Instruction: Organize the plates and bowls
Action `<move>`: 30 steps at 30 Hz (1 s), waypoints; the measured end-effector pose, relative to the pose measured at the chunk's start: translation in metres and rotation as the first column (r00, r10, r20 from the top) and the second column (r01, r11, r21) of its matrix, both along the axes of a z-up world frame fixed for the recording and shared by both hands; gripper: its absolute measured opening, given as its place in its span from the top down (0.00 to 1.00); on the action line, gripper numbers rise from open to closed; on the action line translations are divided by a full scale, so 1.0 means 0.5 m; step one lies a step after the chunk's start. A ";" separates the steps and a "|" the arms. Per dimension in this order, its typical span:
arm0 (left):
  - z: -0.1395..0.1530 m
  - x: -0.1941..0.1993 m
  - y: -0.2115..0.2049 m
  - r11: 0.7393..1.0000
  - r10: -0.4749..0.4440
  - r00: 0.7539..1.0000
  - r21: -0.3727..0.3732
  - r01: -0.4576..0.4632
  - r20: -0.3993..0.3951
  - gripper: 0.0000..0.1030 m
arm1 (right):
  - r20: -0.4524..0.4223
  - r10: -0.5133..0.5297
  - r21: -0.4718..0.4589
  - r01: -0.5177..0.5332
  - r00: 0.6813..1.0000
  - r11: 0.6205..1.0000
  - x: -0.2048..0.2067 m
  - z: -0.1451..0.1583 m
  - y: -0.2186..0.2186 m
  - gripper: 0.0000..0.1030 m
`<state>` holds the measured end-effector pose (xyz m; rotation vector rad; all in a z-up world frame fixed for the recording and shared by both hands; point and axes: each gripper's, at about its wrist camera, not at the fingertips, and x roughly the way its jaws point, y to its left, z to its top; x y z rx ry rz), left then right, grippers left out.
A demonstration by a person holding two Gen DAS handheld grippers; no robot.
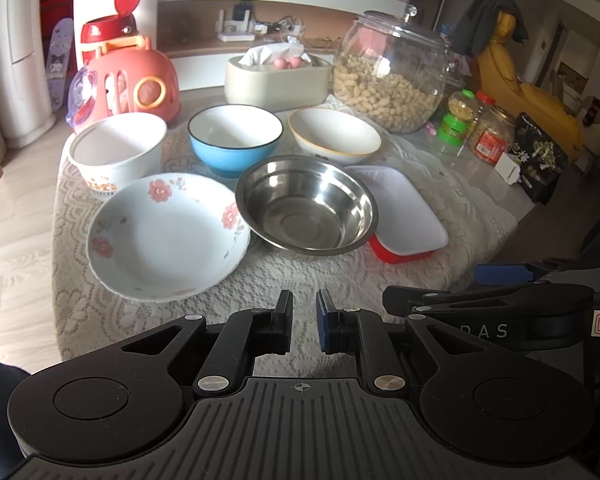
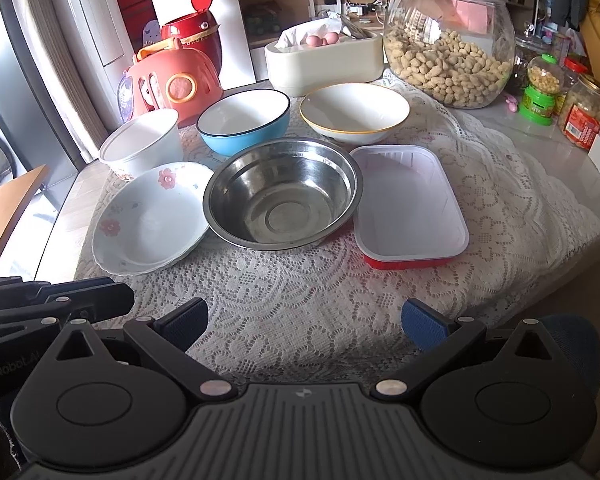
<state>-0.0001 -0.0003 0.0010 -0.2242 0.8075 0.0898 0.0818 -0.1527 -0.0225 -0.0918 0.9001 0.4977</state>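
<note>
A table (image 2: pixel 540 168) under a white lace cloth (image 2: pixel 300 304) carries everything, and nothing on it looks sorted yet: six dishes lie spread out singly in two loose rows, none stacked inside another.

The biggest piece is the steel bowl (image 2: pixel 280 196), in the middle of the front row. The flowered plate (image 2: pixel 152 220) lies at its left, toward the table's left edge, their rims touching or nearly so. The red tray (image 2: pixel 408 208) with its white inside lies at the bowl's right, its near corner closest to the front edge, and the bowl's rim seems to overlap the tray's edge.

In the back row, from the left edge inward, stand the white paper bowl (image 2: pixel 144 144), the blue bowl (image 2: pixel 244 120) and the white bowl with a yellow rim (image 2: pixel 354 112), each just beside its neighbour. Behind them, along the back edge, are a peanut jar (image 2: pixel 448 40) and a cream box (image 2: pixel 324 60), which are no part of the job.

The left gripper (image 1: pixel 304 326) hangs above the front edge with its jaws drawn nearly together and nothing between them. The right gripper (image 2: pixel 304 320) hangs beside it, jaws spread wide and empty.

By my judgement the work is at its very start: every dish remains to be gathered and nested.
</note>
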 end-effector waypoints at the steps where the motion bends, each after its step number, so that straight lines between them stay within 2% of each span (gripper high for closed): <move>1: 0.000 0.000 0.000 1.000 0.000 1.000 0.000 0.000 -0.001 0.84 | 0.000 0.000 0.000 0.000 1.000 1.000 0.000 0.000 0.000 0.00; 20: -0.003 0.007 0.008 1.000 0.016 1.000 0.003 -0.016 -0.006 0.84 | -0.007 -0.002 0.003 0.002 1.000 1.000 0.008 -0.006 -0.001 0.00; 30: -0.014 0.045 -0.009 0.999 0.031 0.999 -0.004 -0.032 -0.024 0.84 | 0.008 0.018 0.027 -0.018 1.000 0.999 0.040 -0.018 -0.017 0.00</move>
